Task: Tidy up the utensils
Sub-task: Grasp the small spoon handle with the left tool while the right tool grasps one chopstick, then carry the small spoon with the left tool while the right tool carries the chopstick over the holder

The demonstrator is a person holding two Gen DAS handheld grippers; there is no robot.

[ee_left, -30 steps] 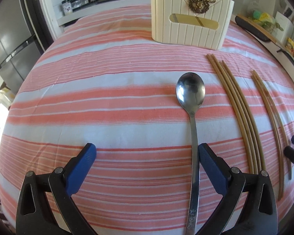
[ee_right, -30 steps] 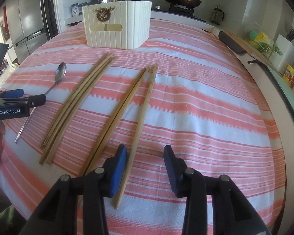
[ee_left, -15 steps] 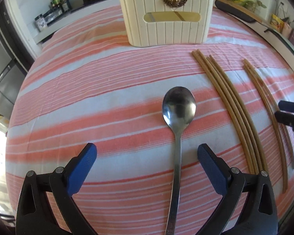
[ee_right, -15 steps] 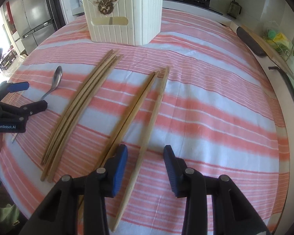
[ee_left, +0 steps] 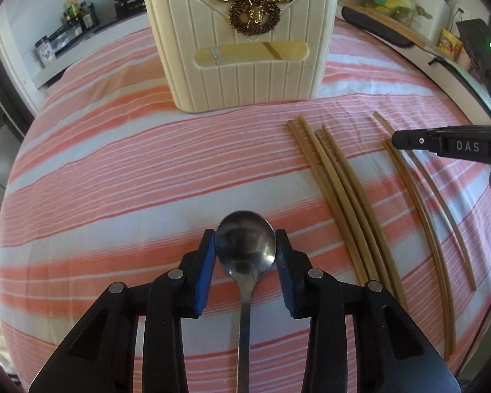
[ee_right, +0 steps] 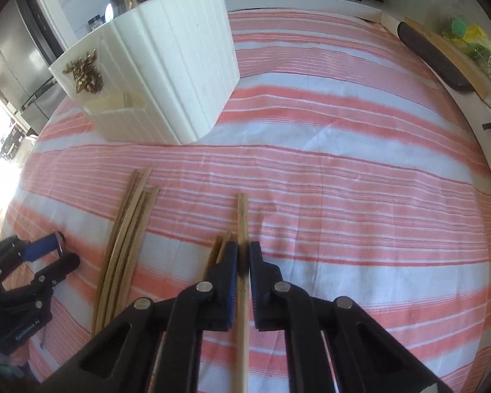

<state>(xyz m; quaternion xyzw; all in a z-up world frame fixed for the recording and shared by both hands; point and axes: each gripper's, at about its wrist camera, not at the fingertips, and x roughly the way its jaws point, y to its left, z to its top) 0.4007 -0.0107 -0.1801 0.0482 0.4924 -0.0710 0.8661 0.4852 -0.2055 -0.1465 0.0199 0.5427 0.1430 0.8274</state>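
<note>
Left wrist view: cream ribbed holder [ee_left: 245, 62] upright at 12 o'clock on striped cloth [ee_left: 114, 170], gold stag-and-wreath emblem [ee_left: 254, 13] on front face. Through the slot below the emblem, a pale flat surface with one silver band and one gold band across it (contents otherwise hidden; cannot tell what the bands belong to). Rounded metal edge, perhaps a spoon bowl, above the holder's far rim at 11 o'clock.

Left gripper [ee_left: 245, 245] at 6 o'clock, jaws just closing, blue pads touching both sides of spoon [ee_left: 245, 249] at its bowl; handle running straight down toward 6 o'clock between the fingers. Bowl resting on cloth.

Bundle of chopsticks [ee_left: 340, 196] lying flat at 3 o'clock of the spoon, apart from it. Second group of chopsticks [ee_left: 422, 203] further toward 3 o'clock, the other gripper's black finger overlapping their far ends.

Right wrist view: right gripper [ee_right: 242, 262] at 6 o'clock, jaws just closing, pinched tight on single chopstick [ee_right: 242, 216], tip pointing to 12 o'clock. Two more sticks [ee_right: 217, 249] just beside its left finger, outside the grip. Bundle at 9 o'clock, flat on cloth. Holder at 11 o'clock, well apart from the held stick; a pale surface visible through its slot (nothing more discernible).
</note>
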